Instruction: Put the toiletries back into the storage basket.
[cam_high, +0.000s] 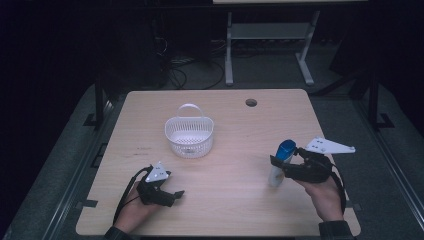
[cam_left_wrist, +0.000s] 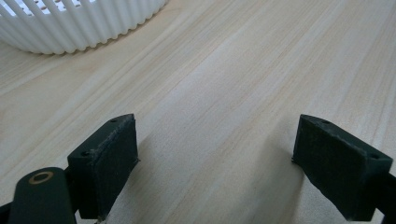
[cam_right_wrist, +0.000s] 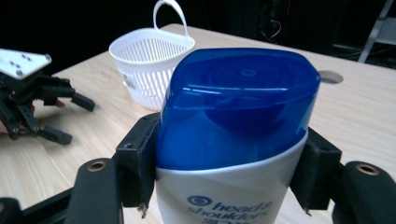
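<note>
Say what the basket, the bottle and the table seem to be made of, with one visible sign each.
Basket: probably moulded white plastic, matt; thin ribs and slots.
Bottle: likely plastic, glossy; light glints on its blue cap, printed white body.
Table: pale wood or wood-look laminate, smooth; straight grain lines, can't tell which.

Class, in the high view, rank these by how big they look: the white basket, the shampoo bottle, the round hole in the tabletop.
1. White basket
2. Shampoo bottle
3. Round hole, which lies farther from the camera
</note>
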